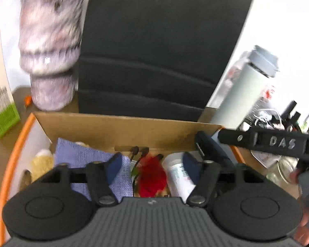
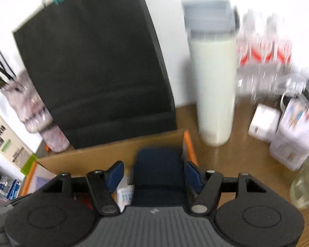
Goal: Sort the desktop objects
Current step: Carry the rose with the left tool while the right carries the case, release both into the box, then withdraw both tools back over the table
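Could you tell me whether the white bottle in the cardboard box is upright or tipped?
Tipped: the white bottle lies slanted among the items in the cardboard box.

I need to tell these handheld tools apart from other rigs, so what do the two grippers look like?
Both look alike. The left gripper has a grey ribbed body, two round black discs, black link arms with silver pivot screws, and dark blue finger pads. The right gripper has the same build. In the left wrist view its black side bears raised letters reading DAS.
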`<move>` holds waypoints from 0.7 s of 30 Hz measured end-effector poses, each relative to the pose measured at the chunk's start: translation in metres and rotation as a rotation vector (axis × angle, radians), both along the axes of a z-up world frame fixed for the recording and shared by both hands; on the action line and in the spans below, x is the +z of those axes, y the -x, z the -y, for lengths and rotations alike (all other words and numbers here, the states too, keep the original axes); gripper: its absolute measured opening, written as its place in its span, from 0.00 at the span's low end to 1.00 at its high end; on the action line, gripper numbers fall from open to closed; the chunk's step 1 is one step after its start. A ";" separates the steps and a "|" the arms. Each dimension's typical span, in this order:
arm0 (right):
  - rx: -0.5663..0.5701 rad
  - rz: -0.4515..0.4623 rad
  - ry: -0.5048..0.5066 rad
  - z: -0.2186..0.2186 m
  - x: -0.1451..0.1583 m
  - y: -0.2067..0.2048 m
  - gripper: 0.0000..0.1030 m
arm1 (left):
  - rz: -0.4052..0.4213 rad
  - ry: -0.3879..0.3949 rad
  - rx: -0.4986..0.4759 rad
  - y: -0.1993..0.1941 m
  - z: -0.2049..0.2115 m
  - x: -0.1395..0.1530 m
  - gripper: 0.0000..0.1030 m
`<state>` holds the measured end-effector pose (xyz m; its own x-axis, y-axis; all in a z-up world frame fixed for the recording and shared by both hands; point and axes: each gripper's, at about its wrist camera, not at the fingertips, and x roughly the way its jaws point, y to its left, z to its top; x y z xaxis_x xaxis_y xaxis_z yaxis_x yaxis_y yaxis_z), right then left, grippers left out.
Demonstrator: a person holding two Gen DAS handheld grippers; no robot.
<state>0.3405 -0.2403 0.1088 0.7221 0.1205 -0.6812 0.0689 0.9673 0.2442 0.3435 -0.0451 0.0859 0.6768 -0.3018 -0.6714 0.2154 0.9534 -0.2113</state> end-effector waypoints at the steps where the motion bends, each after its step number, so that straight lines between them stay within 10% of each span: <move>1: 0.012 0.002 0.021 -0.001 0.008 0.006 0.68 | 0.018 -0.031 -0.004 0.006 0.001 0.007 0.73; 12: 0.105 -0.013 0.191 -0.019 0.055 0.089 0.75 | 0.087 -0.166 0.014 0.099 -0.021 0.065 0.96; 21: 0.175 0.056 0.247 -0.039 0.003 0.215 0.76 | 0.168 -0.183 -0.072 0.247 -0.035 0.026 1.00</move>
